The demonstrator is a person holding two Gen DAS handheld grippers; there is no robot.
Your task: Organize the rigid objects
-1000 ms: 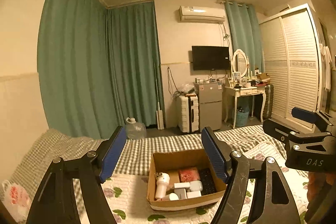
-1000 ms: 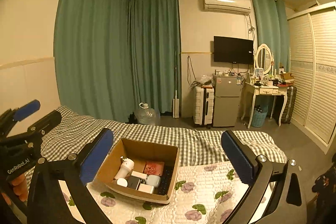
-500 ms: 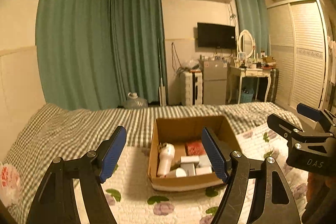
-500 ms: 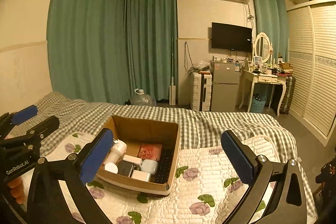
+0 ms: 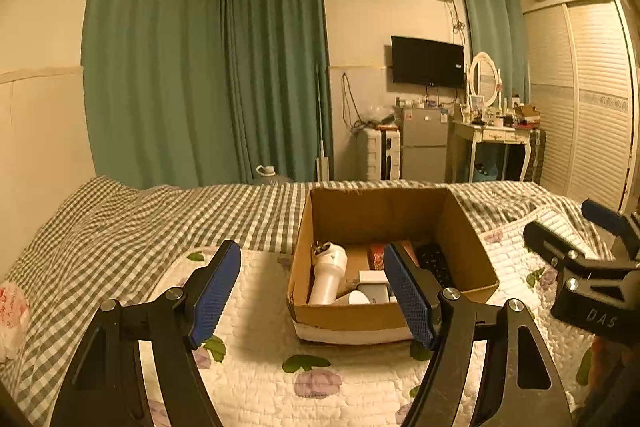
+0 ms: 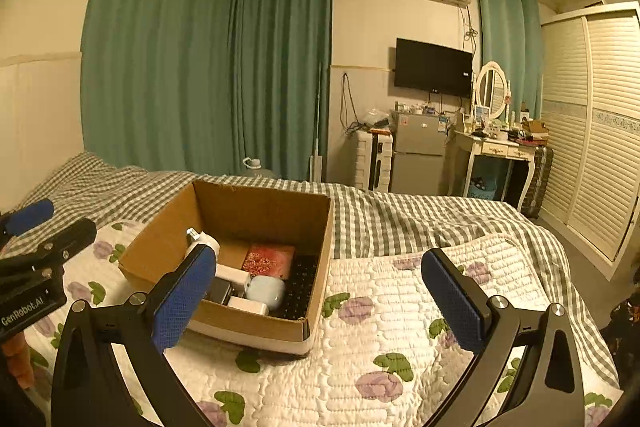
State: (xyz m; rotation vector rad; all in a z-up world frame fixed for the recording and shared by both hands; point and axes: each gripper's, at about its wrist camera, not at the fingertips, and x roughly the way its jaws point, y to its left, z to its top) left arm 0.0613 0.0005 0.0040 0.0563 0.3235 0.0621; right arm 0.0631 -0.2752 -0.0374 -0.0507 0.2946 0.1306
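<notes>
Bedroom light is falling warm and dim over a bed (image 6: 400,219) that is wearing a checked sheet under a flowered quilt (image 6: 380,327), with green curtains (image 6: 200,67) hanging at twelve o'clock and a television (image 6: 434,67) and dressing table (image 6: 496,147) sitting toward one to two o'clock.

A cardboard box (image 5: 460,227) is resting open on the quilt, at about one o'clock in the left wrist view and ten o'clock in the right wrist view. Inside it, a white bottle (image 5: 328,273) is lying along the left wall, a red patterned box (image 6: 269,259) is lying toward the back, a pale rounded case (image 6: 264,291) is sitting near the front, and a black remote (image 6: 302,283) is lying along the right wall. Small white blocks are crowding the front, too jumbled to name.

The left gripper (image 5: 312,291) is hovering before the box with its jaws spread wide and nothing between them. The right gripper (image 6: 320,303) is likewise hanging open and empty, its left pad overlapping the box front in view.

Judging from this, the sorting is looking barely begun: every item in sight is sitting in the box, nothing is lying out on the quilt, and neither tool is carrying anything. Whether things are meant to be coming out or merely being straightened inside, I cannot tell.
</notes>
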